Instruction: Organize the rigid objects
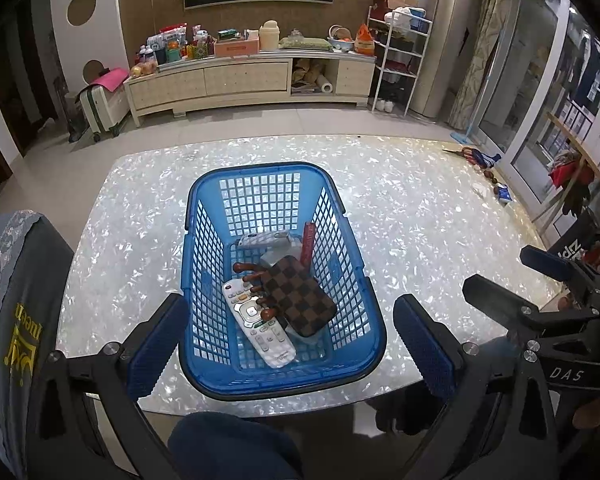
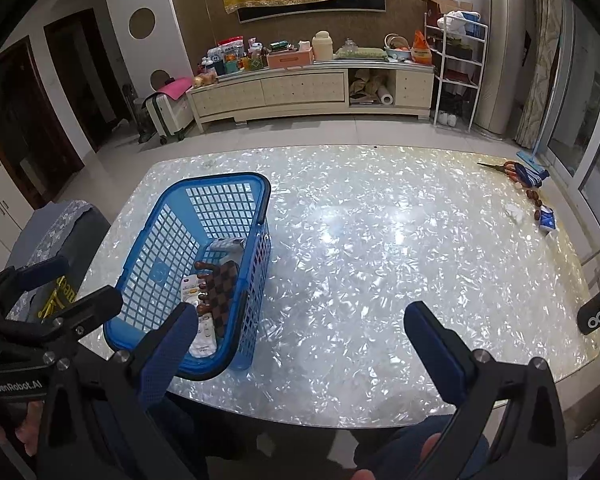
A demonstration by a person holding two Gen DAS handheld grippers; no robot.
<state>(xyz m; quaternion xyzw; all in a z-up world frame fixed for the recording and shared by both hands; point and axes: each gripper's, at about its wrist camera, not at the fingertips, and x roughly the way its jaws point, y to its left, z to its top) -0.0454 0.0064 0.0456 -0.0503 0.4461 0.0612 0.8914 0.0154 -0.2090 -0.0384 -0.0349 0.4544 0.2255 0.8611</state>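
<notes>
Hovering empty and wide at the worktop's (image 2: pixel 380 240) near edge, left gripper (image 1: pixel 284 344) and right gripper (image 2: pixel 300 348) suggest the blue basket (image 1: pixel 204 216) already gathers the remote (image 1: pixel 256 328), checkered wallet (image 1: pixel 300 300) and other pieces.

The left camera looks down over the basket (image 1: pixel 280 280) from close above. The right camera sits further right (over bare table (image 2: pixel 380 260)). Both see basket and table.

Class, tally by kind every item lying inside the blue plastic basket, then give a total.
White remote controls: 2
Brown checkered wallet: 1
Brown wooden knobbed massager: 1
Red flat stick: 1
Grey item, mostly hidden under the wallet: 1
Total: 6
</notes>
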